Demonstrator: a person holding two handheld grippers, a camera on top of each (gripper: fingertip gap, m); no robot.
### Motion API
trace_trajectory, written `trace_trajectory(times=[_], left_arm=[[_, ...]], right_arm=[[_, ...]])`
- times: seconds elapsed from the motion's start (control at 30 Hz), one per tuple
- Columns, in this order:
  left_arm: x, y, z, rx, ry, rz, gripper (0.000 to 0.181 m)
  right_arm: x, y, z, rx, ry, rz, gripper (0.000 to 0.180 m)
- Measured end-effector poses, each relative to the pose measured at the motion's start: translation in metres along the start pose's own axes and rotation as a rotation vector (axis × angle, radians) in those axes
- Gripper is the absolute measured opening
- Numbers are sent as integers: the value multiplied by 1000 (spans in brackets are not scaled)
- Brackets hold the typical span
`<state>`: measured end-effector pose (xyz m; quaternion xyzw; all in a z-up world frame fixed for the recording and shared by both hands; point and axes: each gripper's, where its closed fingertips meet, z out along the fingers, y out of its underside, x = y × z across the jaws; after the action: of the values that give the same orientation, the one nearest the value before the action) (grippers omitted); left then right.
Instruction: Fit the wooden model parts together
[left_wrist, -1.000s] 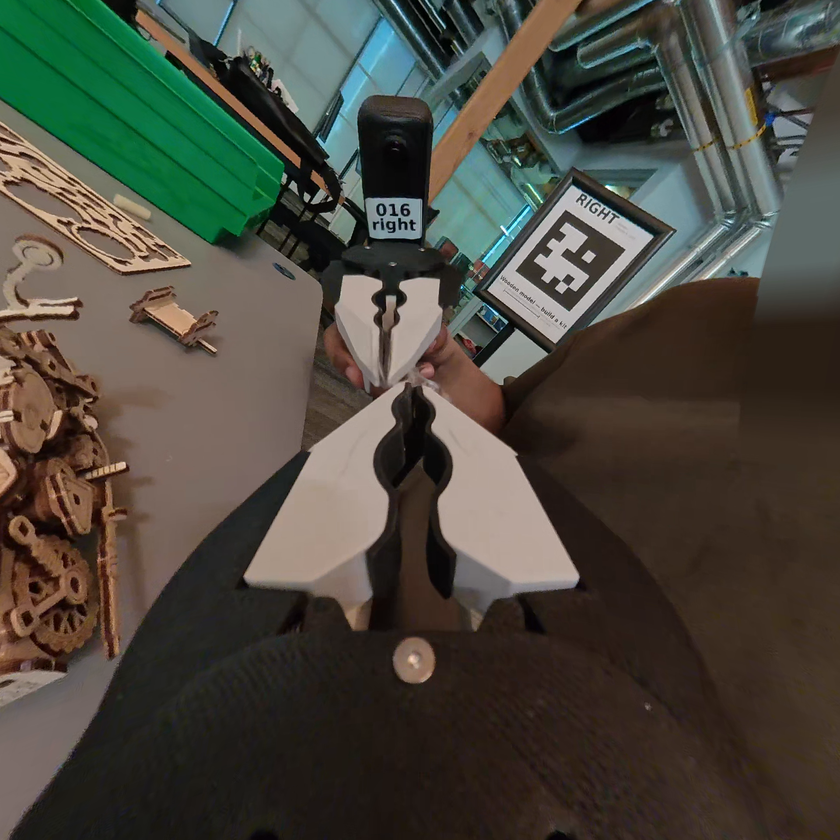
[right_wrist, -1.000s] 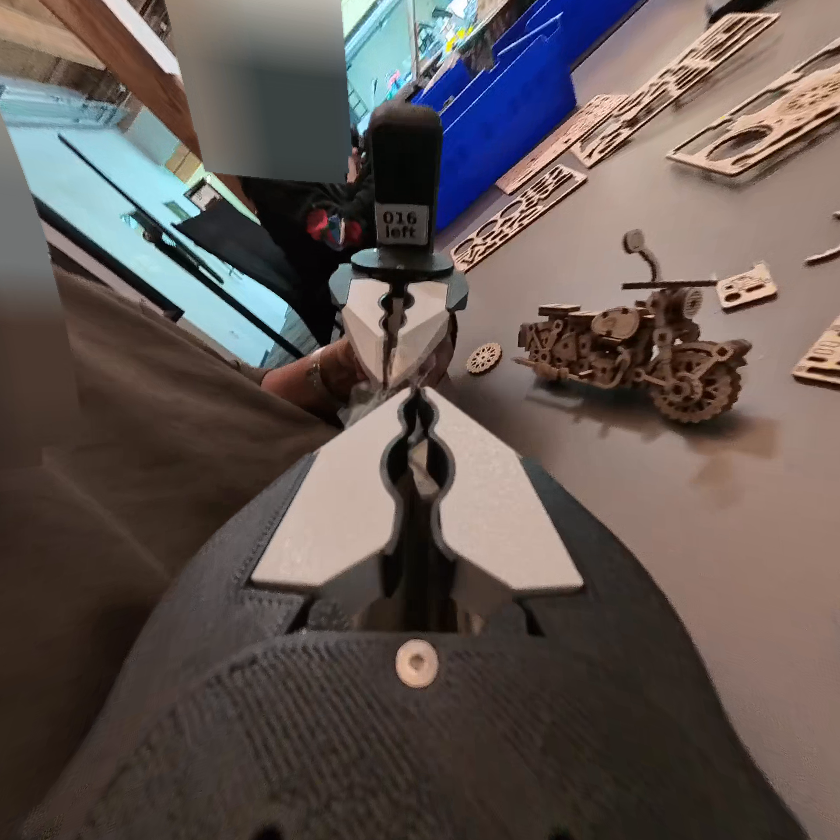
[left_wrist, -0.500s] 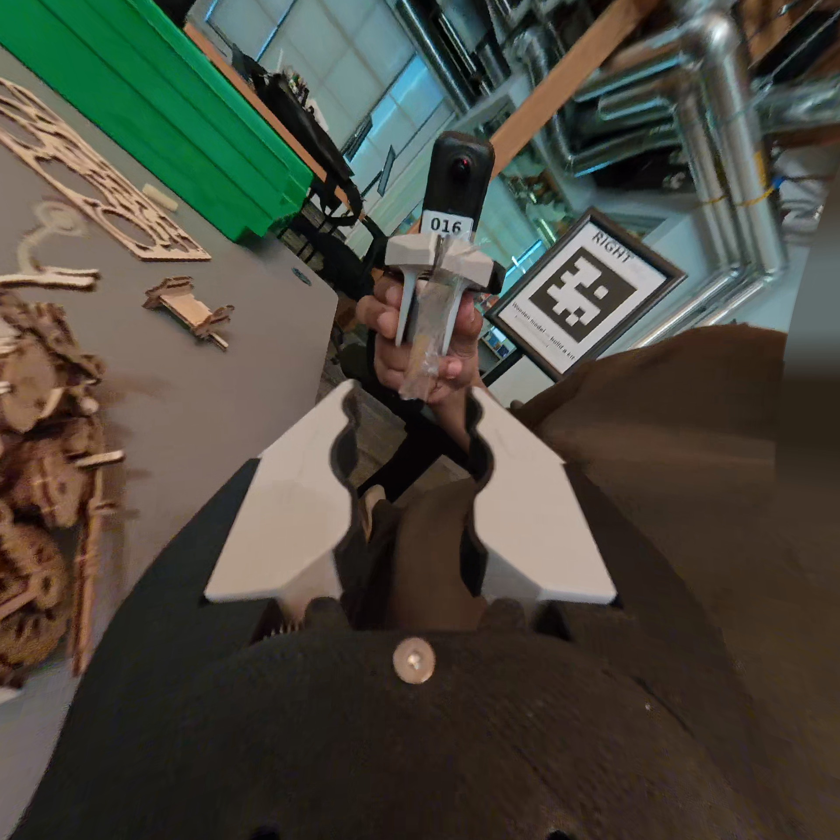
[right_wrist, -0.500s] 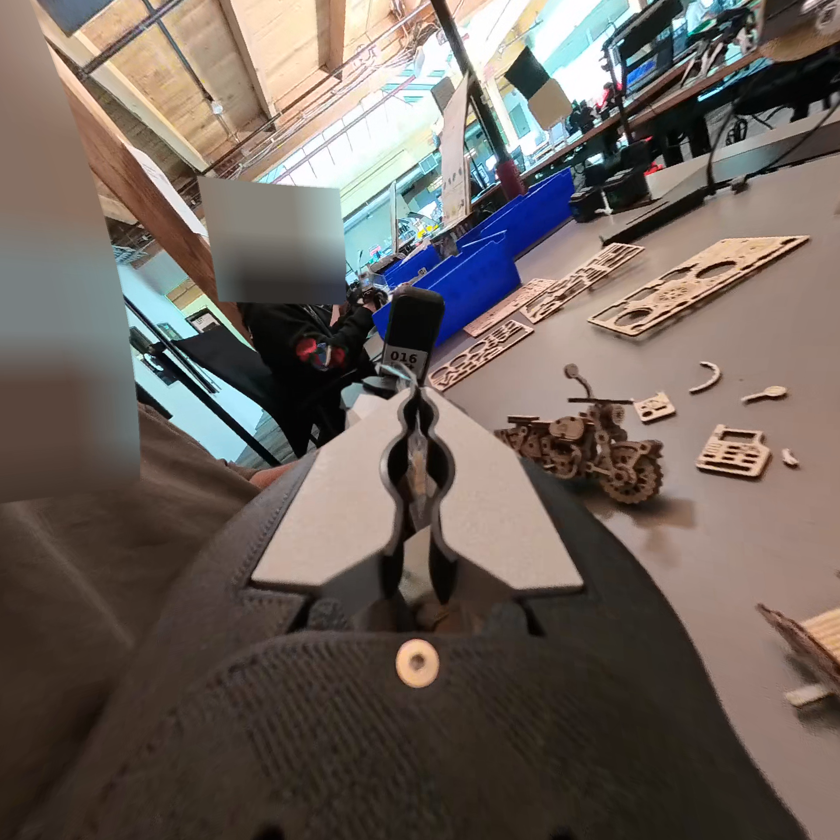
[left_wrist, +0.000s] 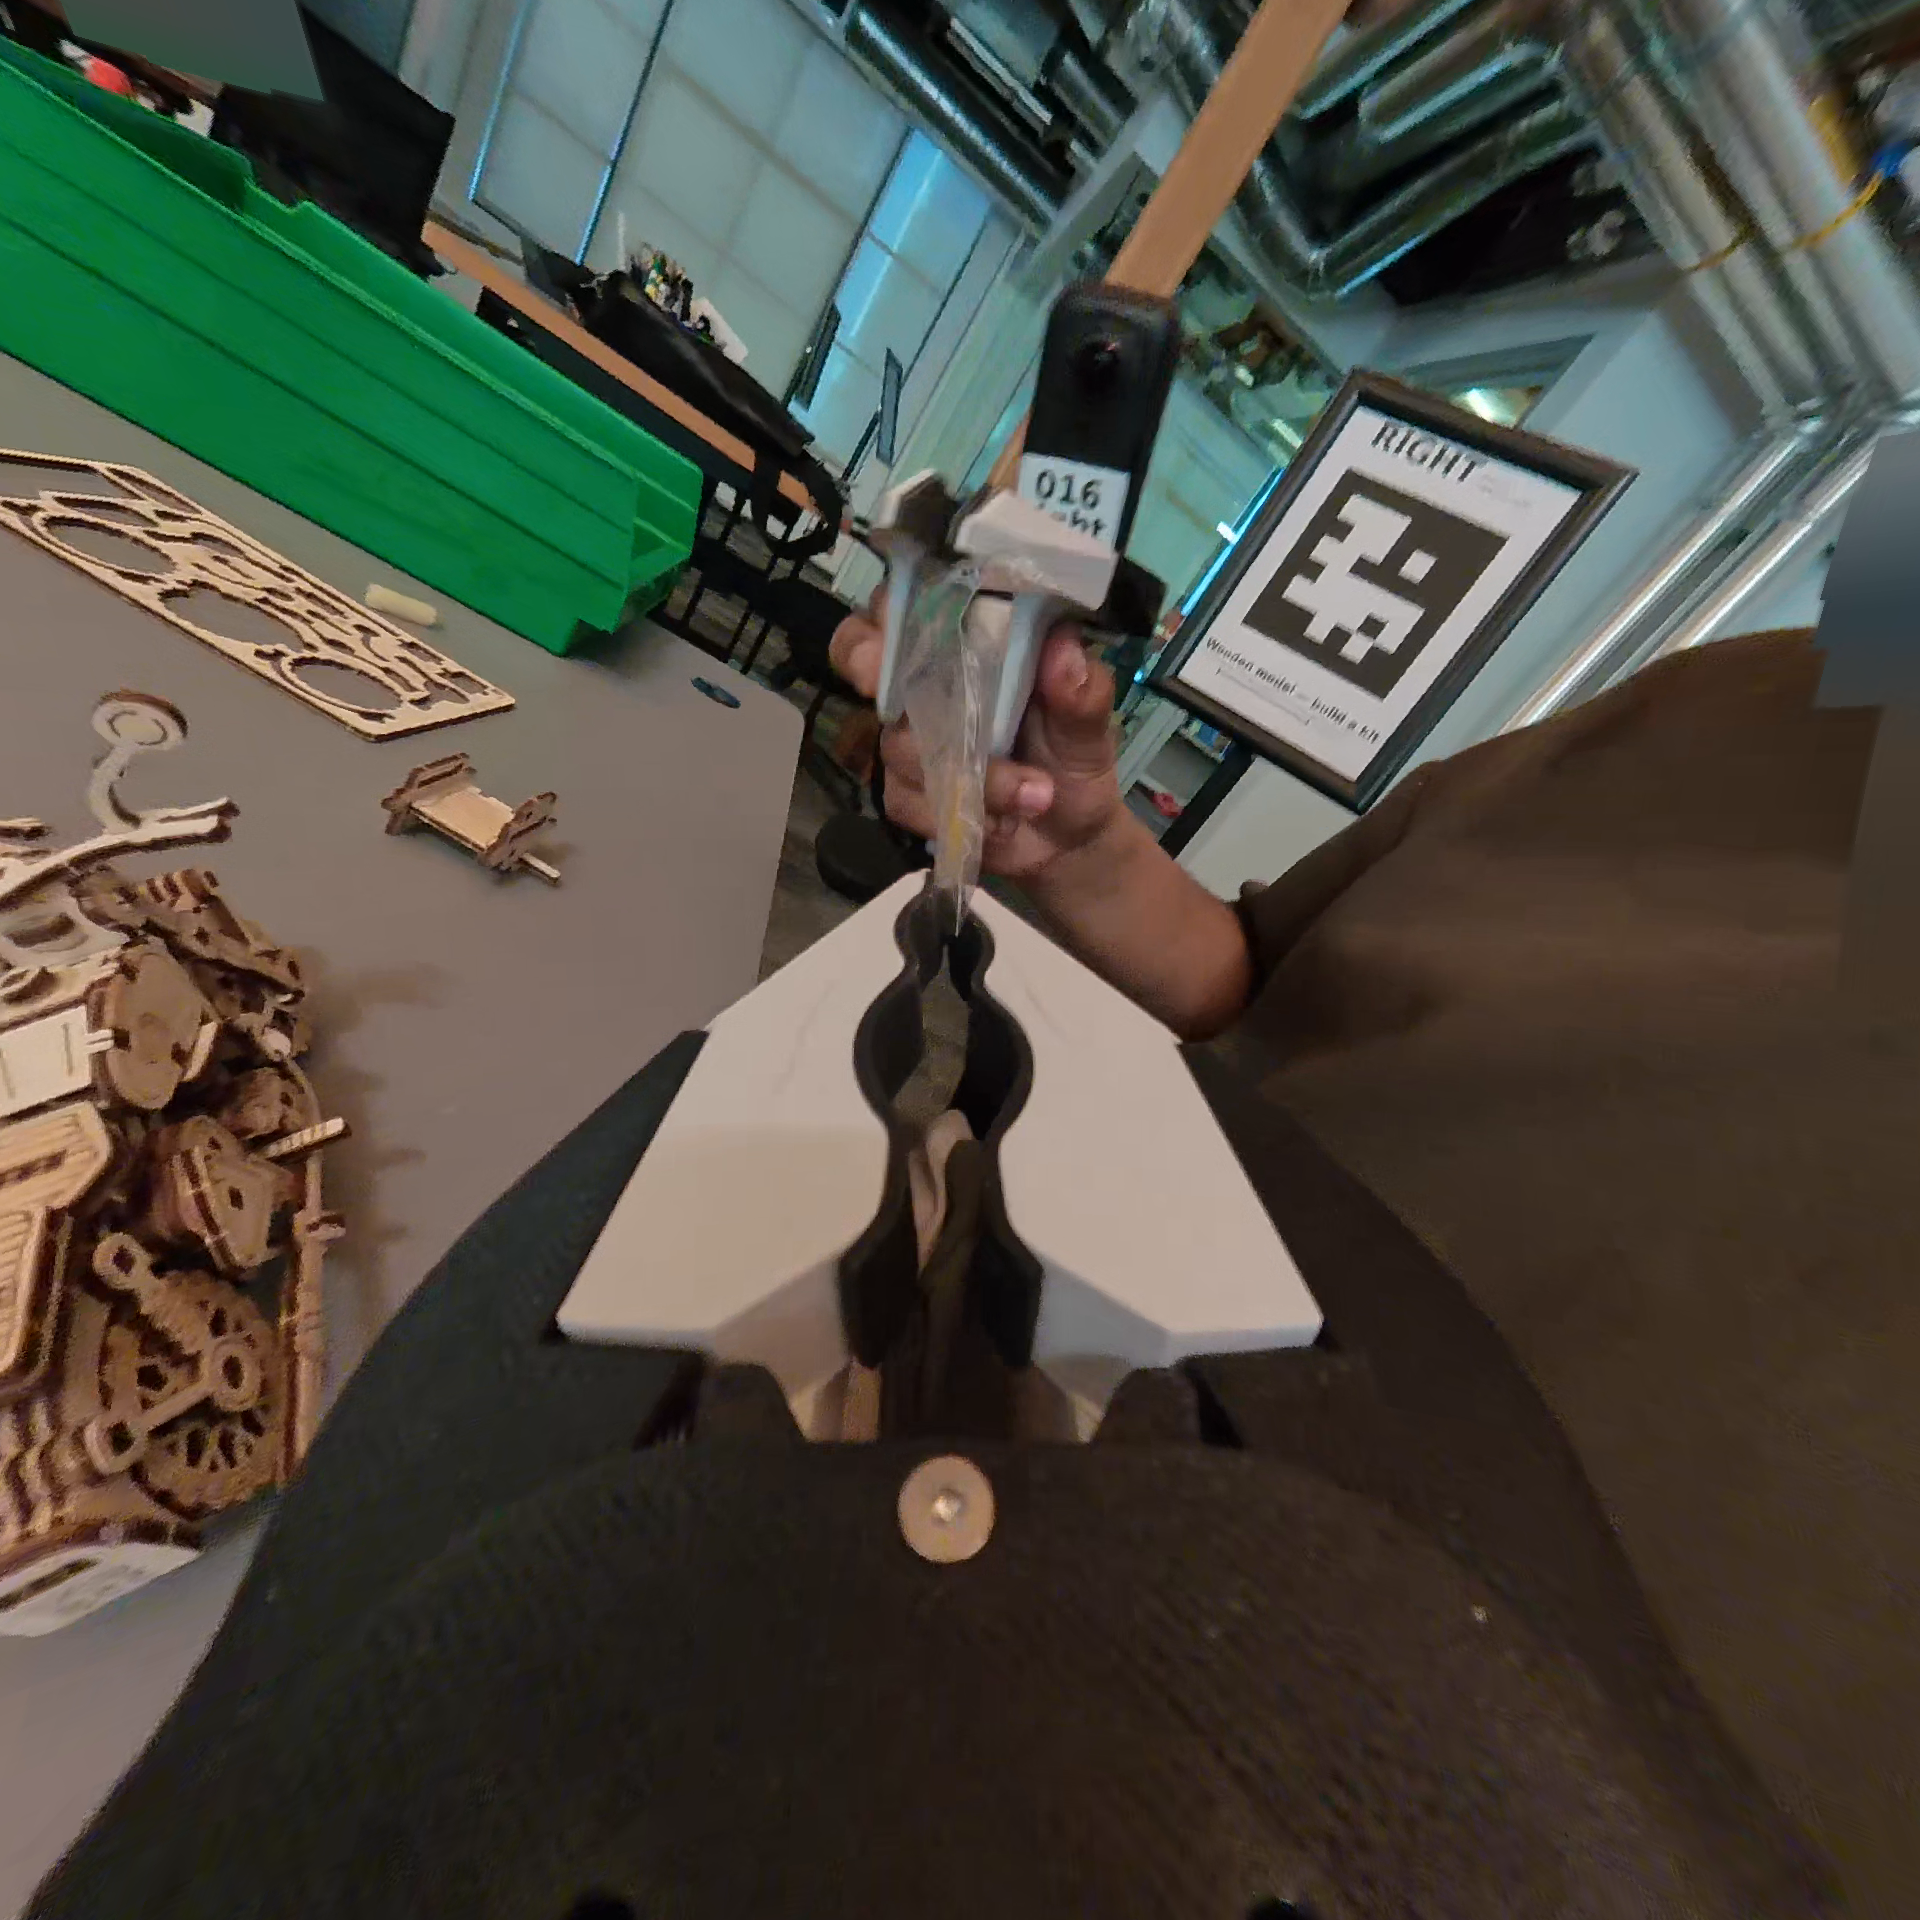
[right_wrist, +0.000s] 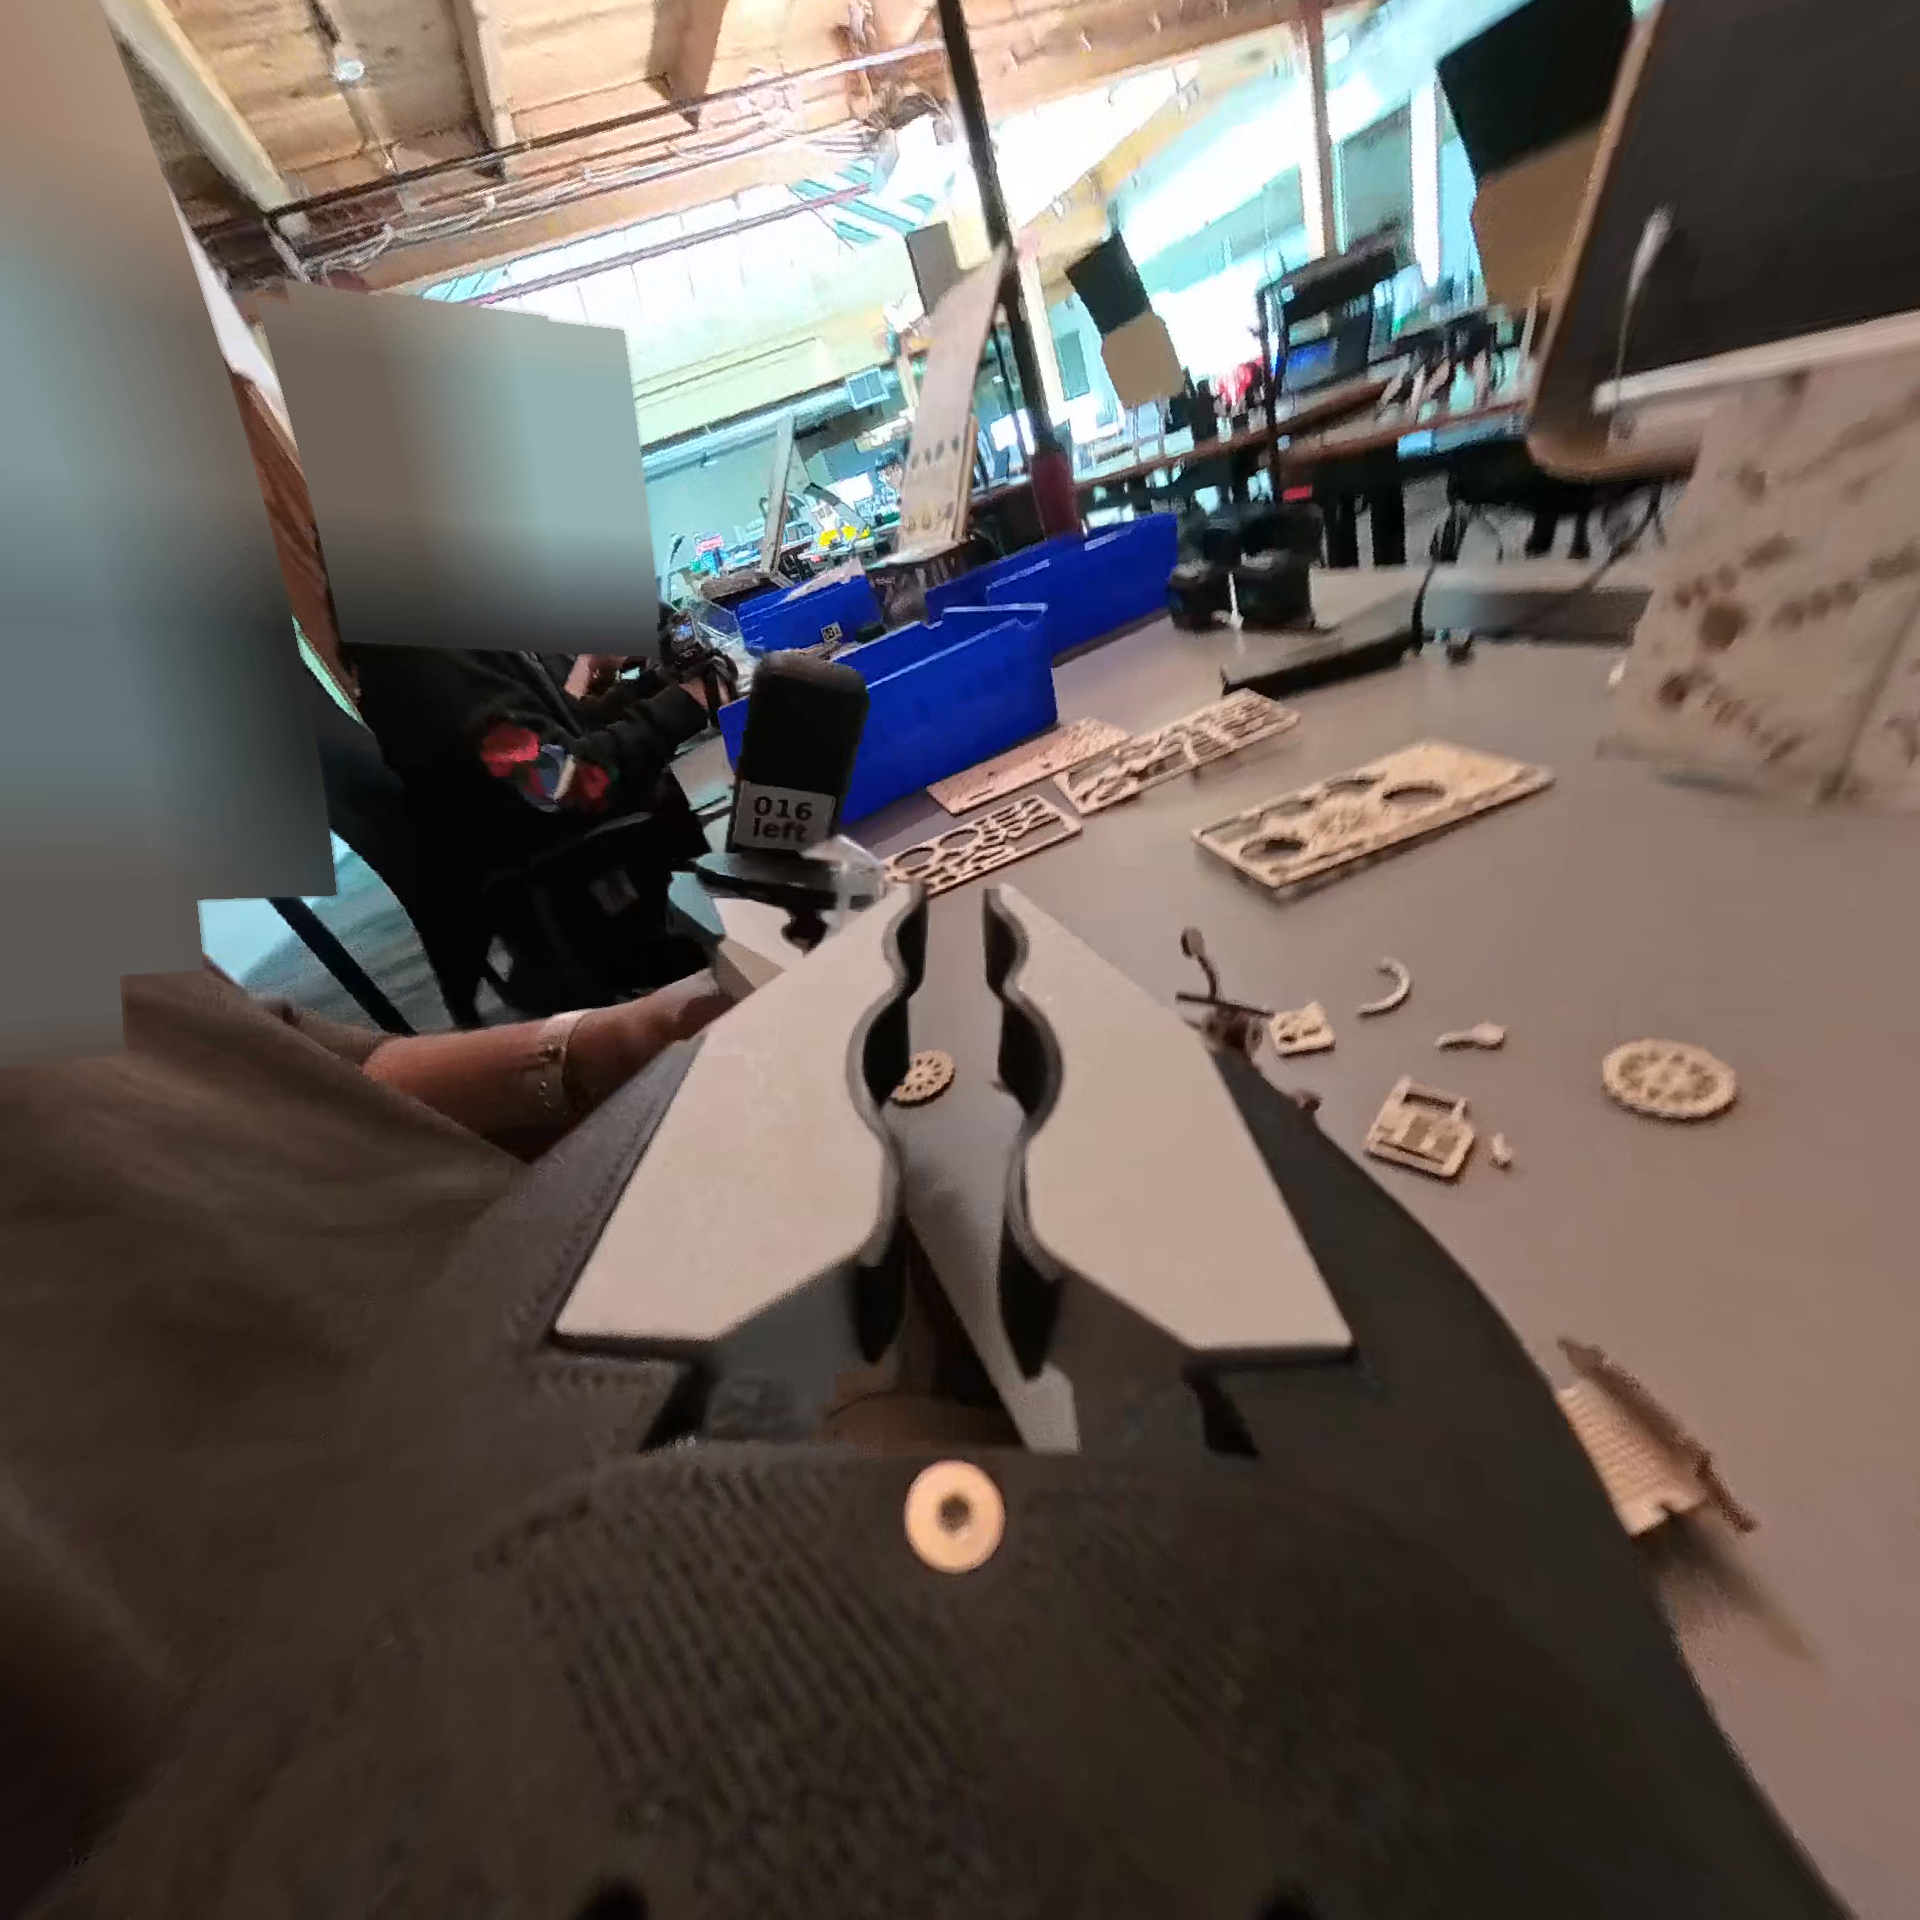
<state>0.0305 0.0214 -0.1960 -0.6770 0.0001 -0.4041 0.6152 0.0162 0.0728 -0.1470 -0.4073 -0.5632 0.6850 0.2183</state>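
My left gripper is shut at its tips on the lower end of a small clear plastic bag, in the air off the table's edge. The bag runs up between the spread fingers of my right gripper, which a hand holds just beyond. In the right wrist view my right gripper is open with nothing between its pads. A wooden motorcycle model lies on the grey table to the left. A small wooden sub-assembly lies beyond it.
Cut-out wooden sheets and a green bin sit at the back. In the right wrist view, loose parts lie on the table: a gear, a small panel, a ridged piece. Blue bins stand farther back. A framed sign stands off the table. The ridged piece is about equally far from each gripper, around 20 cm. It turns up in the left wrist view as well.
My left gripper opened, then shut on the bag's lower end. My right gripper, shut on the bag before, has opened. Both have swung upward.
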Motion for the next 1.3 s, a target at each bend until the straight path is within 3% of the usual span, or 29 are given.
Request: trace_trajectory(times=[0.17, 0.27, 0.33, 0.43, 0.6, 0.8, 1.3], left_arm=[[-2, 11, 4, -76, -12, 14, 0], [1, 15, 7, -90, 11, 4, 0], [4, 18, 8, -115, 24, 23, 0], [7, 25, 10, -155, 33, 55, 0], [5, 29, 11, -183, 20, 53, 0], [-4, 36, 10, -232, -33, 87, 0], [-15, 50, 11, -315, -102, 104, 0]], right_arm=[[-34, -12, -12, 82, -105, -285, 0], [-42, 12, -4, -65, -188, -244, 0], [-26, 30, 3, -171, -118, -237, 1], [-17, 39, 3, -195, -90, -246, 0], [-27, 51, -3, -262, -221, -183, 0], [-30, 79, -3, -407, -249, -201, 0], [-38, 100, -5, -517, -280, -252, 19]])
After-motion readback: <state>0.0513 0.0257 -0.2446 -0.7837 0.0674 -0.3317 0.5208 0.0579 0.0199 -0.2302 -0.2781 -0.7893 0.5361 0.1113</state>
